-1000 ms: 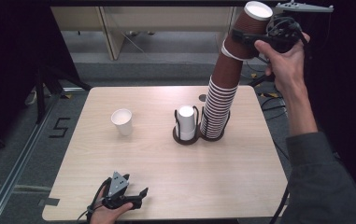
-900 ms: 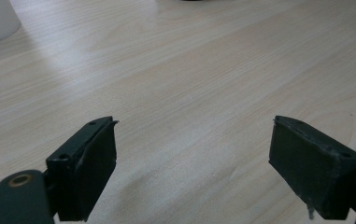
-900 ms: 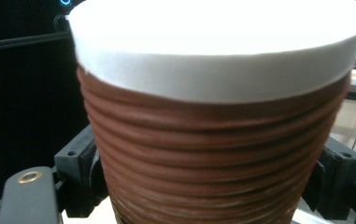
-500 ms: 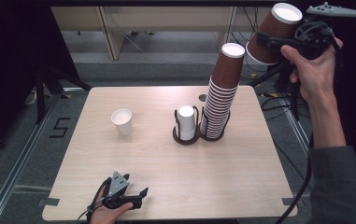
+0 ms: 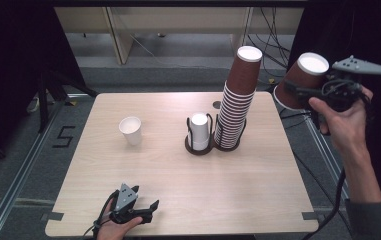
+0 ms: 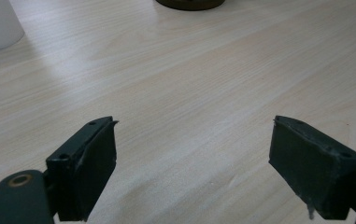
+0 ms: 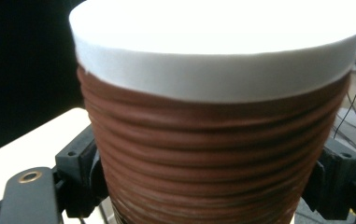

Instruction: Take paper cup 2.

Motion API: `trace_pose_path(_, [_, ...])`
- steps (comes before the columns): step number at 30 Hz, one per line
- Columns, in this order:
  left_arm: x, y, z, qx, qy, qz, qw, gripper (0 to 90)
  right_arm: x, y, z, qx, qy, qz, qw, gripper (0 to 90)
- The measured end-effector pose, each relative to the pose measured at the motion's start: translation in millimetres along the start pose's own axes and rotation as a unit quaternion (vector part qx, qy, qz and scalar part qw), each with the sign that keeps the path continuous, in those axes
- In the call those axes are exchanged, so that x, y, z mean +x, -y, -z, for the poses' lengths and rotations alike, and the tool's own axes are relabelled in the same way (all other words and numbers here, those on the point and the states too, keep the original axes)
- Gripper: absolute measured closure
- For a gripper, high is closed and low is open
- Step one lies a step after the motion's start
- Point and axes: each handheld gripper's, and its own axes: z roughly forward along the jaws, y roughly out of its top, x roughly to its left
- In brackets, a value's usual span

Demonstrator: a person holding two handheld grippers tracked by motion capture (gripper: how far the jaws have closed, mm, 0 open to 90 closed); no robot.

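Right fingers (image 7: 80,175): clamped on either side of a brown ribbed paper cup (image 5: 303,80), pads pressed into its ridged wall; in the right gripper view the cup's white bottom faces the camera.
Right gripper (image 5: 298,91): held up in the air off the right edge of the bench, the cup lying tilted, base pointing up and to the right.
Held cup's place: beside and apart from the tall stack of brown cups (image 5: 235,102), near the level of its top.
Left fingers (image 6: 89,172): released, parted with nothing between them, bare wood underneath.
Left gripper (image 5: 148,207): resting low at the front edge of the bench (image 5: 258,200), gripped by the person's hand.
Stack: leans slightly right, standing in one ring of a dark two-ring holder (image 5: 194,148).
Other ring: holds a white cup (image 5: 199,131), upside down.
Further left: a single white paper cup (image 5: 130,130) stands alone, mouth up.
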Motion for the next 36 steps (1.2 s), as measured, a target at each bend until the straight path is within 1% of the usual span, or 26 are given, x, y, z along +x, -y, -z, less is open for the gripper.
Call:
trace_pose_path(1, [0.0, -0.1, 0.1, 0.000, 0.000, 0.000, 1.0000, 14.6, 1.6, 7.3, 0.2, 0.002, -0.002, 0.001, 1.0000, 17.6])
trace_pose_path(2, [0.0, -0.1, 0.1, 0.000, 0.000, 0.000, 1.0000, 14.6, 3.7, 14.0, 0.1, 0.012, -0.007, -0.003, 0.9999, 17.6])
trace_pose_path(4, [0.1, 0.1, -0.1, -0.002, 0.000, 0.002, 1.0000, 14.6, 8.4, 28.0, -0.4, 0.012, -0.013, -0.010, 0.9998, 17.5])
trace_pose_path(6, [0.3, 0.2, -0.2, -0.002, 0.000, 0.001, 1.0000, 14.6, 12.9, 41.2, -2.3, 0.017, -0.019, 0.002, 0.9997, 17.5])
trace_pose_path(7, [0.3, 0.2, -0.2, -0.003, 0.000, 0.002, 1.0000, 14.6, 16.7, 47.7, -3.9, 0.018, -0.026, -0.005, 0.9995, 17.6])
trace_pose_path(8, [0.5, 0.2, -0.1, -0.003, -0.001, 0.002, 1.0000, 14.6, 19.4, 52.4, -4.6, 0.018, -0.028, -0.006, 0.9994, 17.5])
trace_pose_path(11, [0.6, 0.3, -0.1, -0.007, -0.001, 0.003, 1.0000, 14.6, 31.9, 70.5, -8.2, 0.024, -0.050, -0.007, 0.9984, 17.5])
trace_pose_path(14, [0.4, 0.5, 0.0, -0.007, -0.001, 0.003, 1.0000, 14.6, 43.8, 82.8, -12.1, 0.026, -0.067, -0.010, 0.9974, 17.5])
trace_pose_path(15, [0.6, 0.7, -0.3, -0.008, 0.001, 0.002, 1.0000, 14.6, 49.3, 87.3, -14.3, 0.027, -0.077, -0.008, 0.9966, 17.5])
trace_pose_path(16, [0.4, 0.8, -0.3, -0.007, 0.000, 0.000, 1.0000, 14.6, 50.9, 89.9, -16.2, 0.027, -0.084, 0.001, 0.9961, 17.5])
trace_pose_path(17, [0.4, 0.9, -0.7, -0.008, 0.000, -0.001, 1.0000, 14.6, 56.0, 95.3, -20.0, 0.025, -0.093, -0.006, 0.9953, 17.5])
trace_pose_path(18, [0.4, 0.9, -0.7, -0.008, 0.000, -0.001, 1.0000, 14.6, 56.0, 95.3, -20.0, 0.025, -0.093, -0.006, 0.9953, 17.5])
trace_pose_path(19, [0.5, 1.1, -0.8, -0.010, 0.000, 0.000, 0.9999, 14.6, 64.6, 105.2, -27.2, 0.028, -0.104, -0.005, 0.9942, 17.5])
trace_pose_path(22, [0.5, 1.3, -0.7, -0.011, 0.000, 0.000, 0.9999, 14.6, 76.4, 115.4, -35.0, 0.040, -0.119, -0.006, 0.9921, 17.5])
trace_pose_path(23, [0.5, 1.4, -0.6, -0.012, 0.000, 0.001, 0.9999, 14.6, 81.5, 120.1, -39.5, 0.037, -0.125, -0.001, 0.9915, 17.5])
trace_pose_path(24, [0.6, 1.3, -0.7, -0.012, 0.001, 0.001, 0.9999, 14.6, 85.9, 123.6, -43.0, 0.038, -0.135, -0.001, 0.9901, 17.5])
trace_pose_path(25, [0.6, 1.3, -0.7, -0.012, 0.001, 0.001, 0.9999, 14.6, 90.8, 126.6, -45.4, 0.044, -0.144, -0.008, 0.9886, 17.5])
trace_pose_path(26, [0.6, 1.2, -0.6, -0.012, 0.001, -0.001, 0.9999, 14.6, 93.6, 128.6, -48.0, 0.042, -0.147, -0.003, 0.9882, 17.5])
trace_pose_path(27, [0.7, 1.1, -0.6, -0.012, 0.002, -0.002, 0.9999, 14.6, 97.9, 131.6, -52.7, 0.045, -0.151, 0.010, 0.9874, 17.5])
trace_pose_path(28, [0.5, 0.8, -0.1, -0.011, 0.000, -0.001, 0.9999, 14.6, 102.0, 134.1, -55.5, 0.047, -0.159, 0.005, 0.9862, 17.5])
trace_pose_path(29, [0.1, 0.7, -0.5, -0.015, 0.002, 0.004, 0.9999, 14.6, 104.8, 135.3, -56.3, 0.052, -0.158, 0.004, 0.9861, 17.5])
trace_pose_path(31, [1.1, 0.2, 0.6, -0.013, -0.002, -0.001, 0.9999, 14.6, 112.5, 140.3, -61.2, 0.065, -0.167, 0.005, 0.9838, 17.5])
trace_pose_path(32, [1.1, 0.2, 0.6, -0.013, -0.002, -0.001, 0.9999, 14.6, 114.8, 142.3, -63.7, 0.058, -0.175, 0.002, 0.9828, 17.5])
trace_pose_path(33, [1.4, 0.2, 0.6, -0.015, 0.002, -0.001, 0.9999, 14.6, 117.6, 145.1, -65.8, 0.061, -0.172, 0.012, 0.9831, 17.4])
trace_pose_path(35, [0.4, 0.1, 0.3, -0.017, 0.001, 0.002, 0.9998, 14.6, 124.8, 150.8, -70.1, 0.071, -0.189, -0.003, 0.9794, 17.5])
trace_pose_path(36, [0.4, 0.0, 0.4, -0.016, 0.002, 0.001, 0.9999, 14.6, 126.4, 152.9, -72.1, 0.068, -0.189, 0.004, 0.9795, 17.5])
